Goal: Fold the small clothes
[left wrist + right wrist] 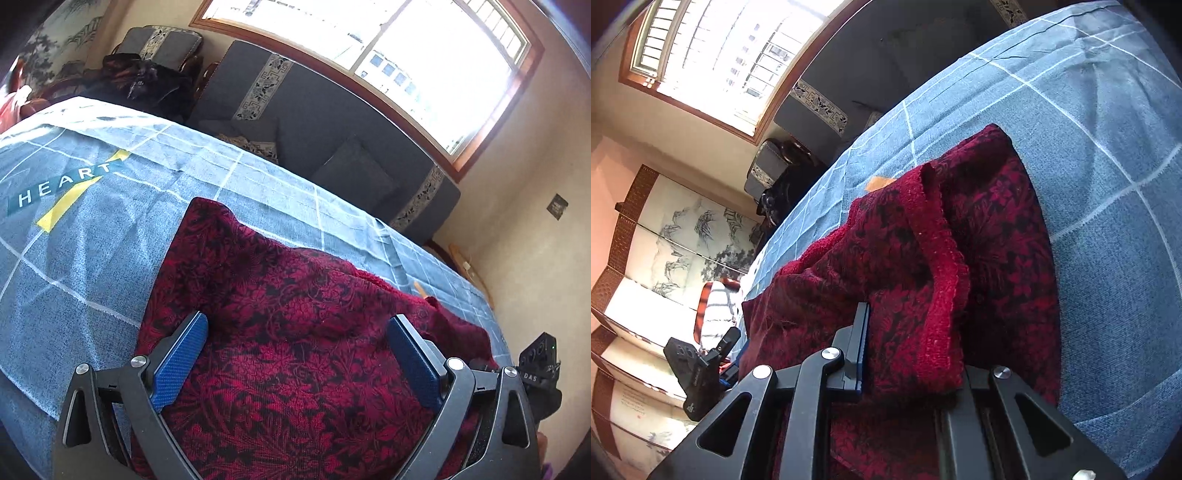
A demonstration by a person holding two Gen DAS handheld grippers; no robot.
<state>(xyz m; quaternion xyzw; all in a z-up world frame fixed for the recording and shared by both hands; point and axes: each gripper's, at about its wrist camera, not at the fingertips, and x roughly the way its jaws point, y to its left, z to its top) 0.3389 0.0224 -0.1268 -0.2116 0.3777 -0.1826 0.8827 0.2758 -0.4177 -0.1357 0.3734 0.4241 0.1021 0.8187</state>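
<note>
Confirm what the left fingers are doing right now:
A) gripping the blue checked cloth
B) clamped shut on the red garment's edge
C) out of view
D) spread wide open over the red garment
D: in the left wrist view the left gripper has both blue fingers spread far apart, with the red patterned garment lying flat between and beneath them, nothing pinched.

"HEART" in white capitals on a dark teal band crossing a yellow stripe, printed on the blue checked cloth (229, 184), far left. "DAS" in white on black device (535, 373), near right.
</note>
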